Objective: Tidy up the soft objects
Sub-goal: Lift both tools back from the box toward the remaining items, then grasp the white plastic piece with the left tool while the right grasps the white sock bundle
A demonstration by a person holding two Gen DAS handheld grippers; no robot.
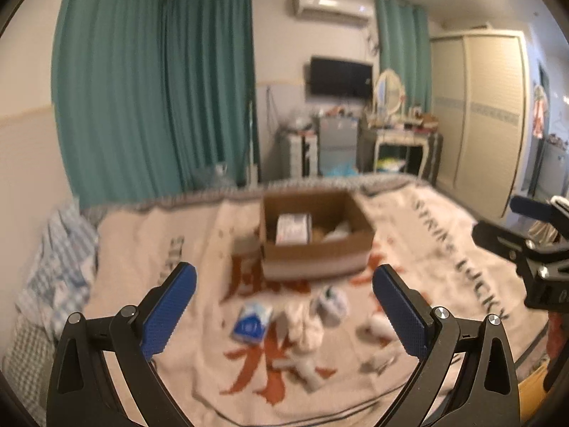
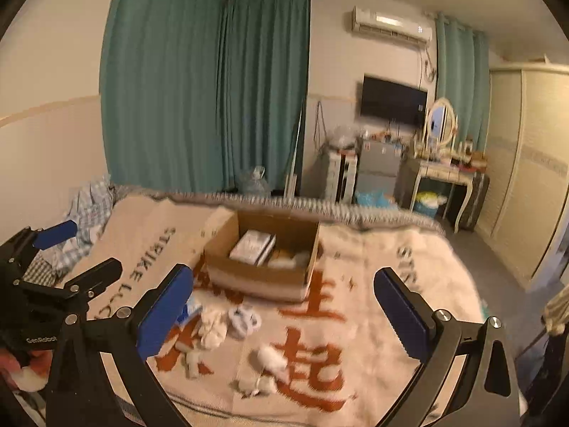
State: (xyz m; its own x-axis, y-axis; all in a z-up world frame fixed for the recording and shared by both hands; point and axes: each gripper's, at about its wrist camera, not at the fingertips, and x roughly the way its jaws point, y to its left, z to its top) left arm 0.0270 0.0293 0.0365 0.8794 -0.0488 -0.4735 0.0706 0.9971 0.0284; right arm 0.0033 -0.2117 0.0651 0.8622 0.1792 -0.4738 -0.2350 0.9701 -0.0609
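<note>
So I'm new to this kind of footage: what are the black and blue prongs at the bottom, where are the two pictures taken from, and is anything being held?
They are two-finger grippers a person holds, one per hand, each with a fisheye camera looking along its fingers. One picture is from the left gripper, the other from the right gripper; each also catches the other at its edge. Both stand open and hold nothing. Ahead is a bed under a cream blanket with red characters. A cardboard box sits on it with a few items inside. In front lie small soft things: a white cloth bundle, a pale rolled piece, a white piece and a blue-and-white packet. Blur hides details.
</note>
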